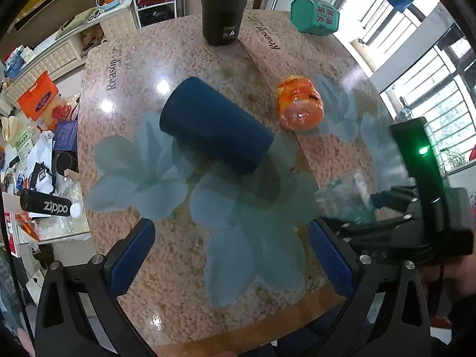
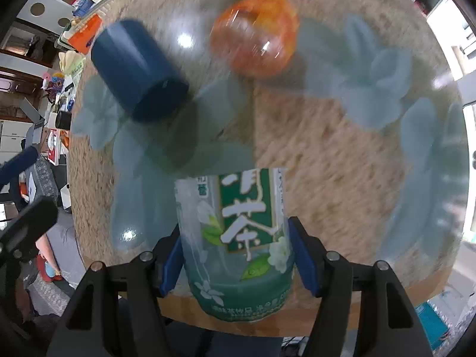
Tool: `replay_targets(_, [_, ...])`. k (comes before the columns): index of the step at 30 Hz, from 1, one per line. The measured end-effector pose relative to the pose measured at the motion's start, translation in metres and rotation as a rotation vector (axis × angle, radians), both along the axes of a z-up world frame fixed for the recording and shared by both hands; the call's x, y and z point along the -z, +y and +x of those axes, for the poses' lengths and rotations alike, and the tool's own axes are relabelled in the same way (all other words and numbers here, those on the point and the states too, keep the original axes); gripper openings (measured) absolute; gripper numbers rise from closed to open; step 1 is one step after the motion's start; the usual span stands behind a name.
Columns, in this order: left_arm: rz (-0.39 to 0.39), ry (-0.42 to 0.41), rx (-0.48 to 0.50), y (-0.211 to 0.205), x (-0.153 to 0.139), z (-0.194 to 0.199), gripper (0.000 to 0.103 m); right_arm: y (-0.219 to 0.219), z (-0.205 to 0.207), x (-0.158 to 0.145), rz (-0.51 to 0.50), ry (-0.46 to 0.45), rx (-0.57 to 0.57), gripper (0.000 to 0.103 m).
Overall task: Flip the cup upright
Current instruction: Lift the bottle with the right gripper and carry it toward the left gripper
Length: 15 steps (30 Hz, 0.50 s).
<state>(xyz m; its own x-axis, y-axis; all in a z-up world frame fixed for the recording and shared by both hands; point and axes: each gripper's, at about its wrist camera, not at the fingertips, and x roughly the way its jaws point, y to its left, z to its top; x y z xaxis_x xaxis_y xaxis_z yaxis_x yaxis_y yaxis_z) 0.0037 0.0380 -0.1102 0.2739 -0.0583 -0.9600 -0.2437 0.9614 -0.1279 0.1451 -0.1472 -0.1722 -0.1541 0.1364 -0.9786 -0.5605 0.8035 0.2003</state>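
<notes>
A dark blue cup (image 1: 215,125) lies on its side in the middle of the round stone table (image 1: 166,59); it also shows in the right wrist view (image 2: 139,70). My left gripper (image 1: 232,255) is open and empty, hovering near the table's front edge, short of the cup. My right gripper (image 2: 236,255) is shut on a clear tea bottle (image 2: 238,238) with a green label; from the left wrist view the bottle (image 1: 348,199) is blurred, held at the table's right side.
An orange plastic jar (image 1: 299,105) lies on its side right of the cup. A tall black flask (image 1: 223,6) and a green hexagonal box (image 1: 314,15) stand at the far edge. A cluttered side table with a Zippo tube (image 1: 46,205) is left.
</notes>
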Motion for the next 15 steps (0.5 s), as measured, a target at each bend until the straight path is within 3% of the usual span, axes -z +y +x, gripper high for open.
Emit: replay_targets(15, [-0.015, 0.019, -0.016, 0.007, 0.007, -0.011, 0.103, -0.007, 0.001, 0.005, -0.040, -0.001, 0.011, 0.064])
